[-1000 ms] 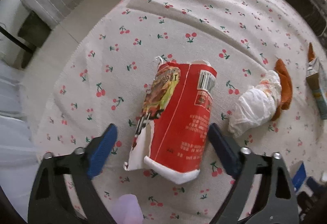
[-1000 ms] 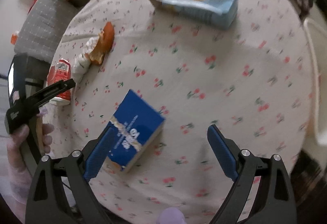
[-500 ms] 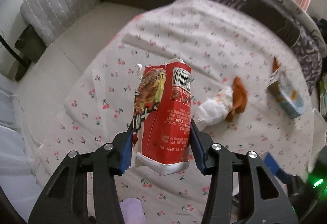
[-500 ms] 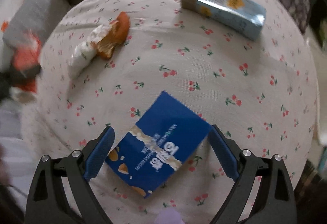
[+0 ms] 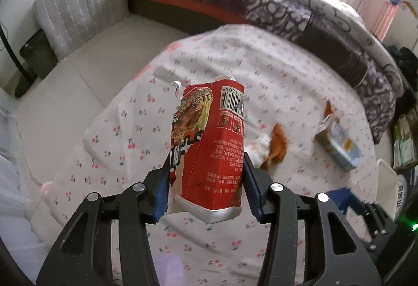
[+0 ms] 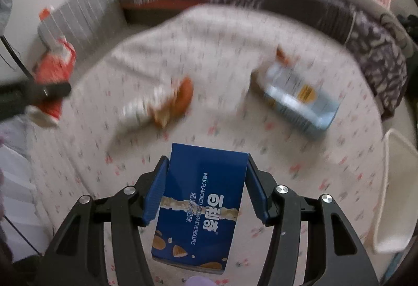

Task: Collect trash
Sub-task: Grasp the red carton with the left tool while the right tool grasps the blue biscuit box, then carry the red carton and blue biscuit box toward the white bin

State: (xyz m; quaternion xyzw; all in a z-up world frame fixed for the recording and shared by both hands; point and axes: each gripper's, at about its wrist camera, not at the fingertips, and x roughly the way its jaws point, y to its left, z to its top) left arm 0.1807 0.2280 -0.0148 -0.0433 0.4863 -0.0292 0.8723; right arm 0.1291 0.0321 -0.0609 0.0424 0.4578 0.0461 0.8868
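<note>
A torn red cup (image 5: pixel 209 147) is being pinched by the left gripper (image 5: pixel 206 188), a blue box (image 6: pixel 201 205) by the right gripper (image 6: pixel 205 190) (either could be crushed or dropped).

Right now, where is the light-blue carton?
The light-blue carton lies on the cherry-print cloth, far right in both views, right of the orange-and-white wrapper.

We see a cherry-print cloth (image 5: pixel 261 69) mid-frame, a grey striped cushion (image 5: pixel 83 6) upper left, and a patterned purple blanket (image 5: pixel 300 14) across the top.
</note>
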